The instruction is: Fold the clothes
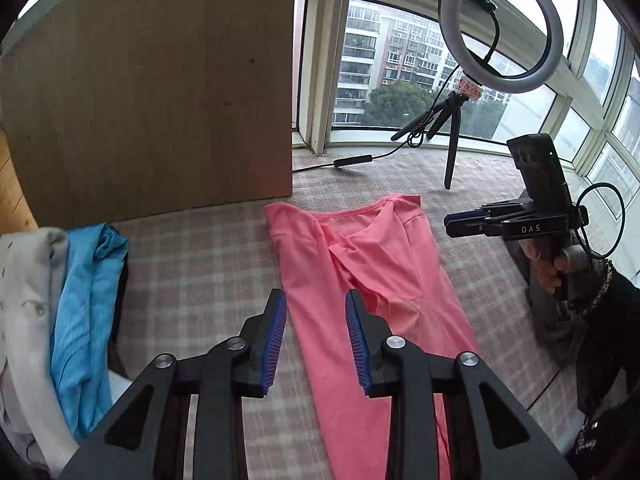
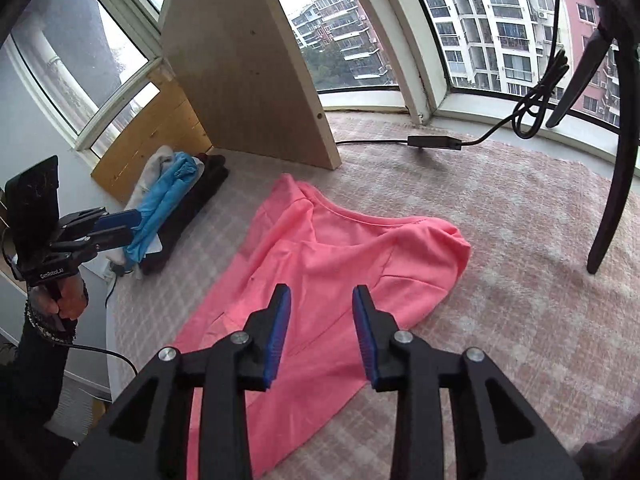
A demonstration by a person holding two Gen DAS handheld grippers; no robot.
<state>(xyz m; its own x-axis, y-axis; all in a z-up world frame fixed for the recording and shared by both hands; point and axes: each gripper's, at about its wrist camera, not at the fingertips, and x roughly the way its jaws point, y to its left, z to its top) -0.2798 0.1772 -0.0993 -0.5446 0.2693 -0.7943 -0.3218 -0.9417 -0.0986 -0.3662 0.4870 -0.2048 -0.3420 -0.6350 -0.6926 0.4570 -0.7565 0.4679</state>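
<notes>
— Where are the grippers?

— The left gripper (image 1: 316, 336) hangs above the pink garment (image 1: 372, 264), blue pads spread apart, nothing between them. The right gripper (image 2: 322, 336) is parted just the same and empty, held over that garment's nearer half.

— And the garment itself?

— Lying on the checked pink-and-white cover (image 2: 500, 280), mid-surface, part folded: one long side doubled in over the middle, collar end toward the window (image 2: 500, 28). It looks like a top, though I can't say for sure.

— Any containers?

— No proper one. A stack of clothes (image 2: 172, 204) sits at the cover's left edge beside the upright wooden board (image 1: 160, 88): a blue garment (image 1: 80, 320) on top, a whitish one (image 1: 24, 300) next to it, and dark pieces underneath.

— Do the two cameras differ?

— The left one catches the ring light (image 1: 500, 24) on its small tripod (image 1: 448, 128) at the far edge by the window, and the person's hand (image 1: 552, 264) on the right handle. The right one shows only a tripod leg and cable, but it sees the yellow wooden panel (image 2: 148, 144) behind the stack and the other hand (image 2: 64, 300) in a dark sleeve.

— Room to move?

— Bare cover lies between garment and stack, and a wide stretch to the right of the garment.
</notes>
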